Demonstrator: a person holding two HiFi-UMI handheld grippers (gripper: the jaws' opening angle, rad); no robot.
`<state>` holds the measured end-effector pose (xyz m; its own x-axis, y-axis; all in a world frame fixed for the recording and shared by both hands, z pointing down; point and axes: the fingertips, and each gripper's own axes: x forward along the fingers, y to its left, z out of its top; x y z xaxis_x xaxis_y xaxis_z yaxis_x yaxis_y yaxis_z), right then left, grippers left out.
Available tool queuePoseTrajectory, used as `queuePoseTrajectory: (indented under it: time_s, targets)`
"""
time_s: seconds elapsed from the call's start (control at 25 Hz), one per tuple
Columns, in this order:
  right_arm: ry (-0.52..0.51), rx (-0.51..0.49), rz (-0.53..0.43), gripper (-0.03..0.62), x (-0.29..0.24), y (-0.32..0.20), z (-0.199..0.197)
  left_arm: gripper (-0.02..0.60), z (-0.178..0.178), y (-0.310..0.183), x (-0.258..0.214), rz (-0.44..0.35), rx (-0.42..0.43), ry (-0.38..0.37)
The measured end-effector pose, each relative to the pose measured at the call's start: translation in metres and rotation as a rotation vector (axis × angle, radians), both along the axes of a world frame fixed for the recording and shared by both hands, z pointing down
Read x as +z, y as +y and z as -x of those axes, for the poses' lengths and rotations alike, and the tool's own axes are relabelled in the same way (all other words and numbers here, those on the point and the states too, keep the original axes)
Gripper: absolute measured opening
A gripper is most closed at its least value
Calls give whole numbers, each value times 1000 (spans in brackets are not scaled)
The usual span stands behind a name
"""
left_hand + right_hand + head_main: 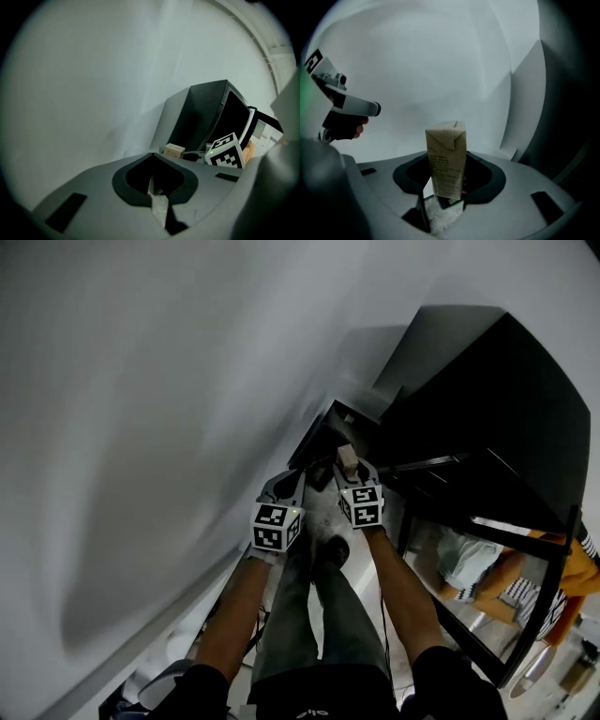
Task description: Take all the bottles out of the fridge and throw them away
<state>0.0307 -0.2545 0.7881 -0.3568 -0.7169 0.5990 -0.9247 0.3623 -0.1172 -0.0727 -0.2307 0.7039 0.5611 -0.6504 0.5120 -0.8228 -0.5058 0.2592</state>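
My right tongs [440,208] are closed partway on a small brown carton [446,159]. The pads press its lower end from both sides, and its folded gable top stands up and away from the jaws. My left tongs [157,197] have their jaws drawn together to a tip with nothing between them.

The two tongs hang side by side, near each other but not touching, both tipped downward. In the left gripper view I can see the right tongs' marker cube [226,151], with the carton's top poking out just beside it. So the carton is outside the black fridge [487,399], in the air near the left edge of the cabinet.

A plain white wall [141,381] fills everything to the left and ahead. The fridge's dark side closes off the right. That leaves a narrow channel between the wall and the fridge's edge, and both tongs are in it.

Lower right, a dark-framed glass panel [487,568] juts out. I can't make out the orange and pale shapes showing in it. The operator's legs [319,615] stand directly under the tongs.
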Motion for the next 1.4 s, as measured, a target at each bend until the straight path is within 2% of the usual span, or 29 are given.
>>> queuePoseTrajectory:
  time_s: [0.28, 0.6, 0.76, 0.84, 0.96, 1.12, 1.28, 1.4]
  targets:
    - [17, -66, 22, 198, 84, -14, 13, 0, -7, -19, 72, 5, -7, 3]
    - [62, -91, 15, 198, 126, -26, 19, 0, 3, 1, 101, 15, -4, -6]
    - [39, -87, 5, 207, 124, -36, 28, 0, 14, 6, 101, 13, -24, -4]
    - [22, -92, 8, 274, 123, -39, 31, 0, 19, 8, 101, 15, -34, -1]
    - [17, -84, 4, 295, 115, -38, 27, 0, 24, 11, 98, 21, -47, 3]
    - [8, -48, -18, 293, 89, -23, 14, 0, 28, 21, 87, 31, -70, 15]
    - [-15, -20, -4, 290, 47, 12, 1, 0, 28, 45, 56, 52, -105, 44]
    - [-30, 1, 6, 225, 8, 42, -6, 0, 26, 66, 24, 59, -122, 58]
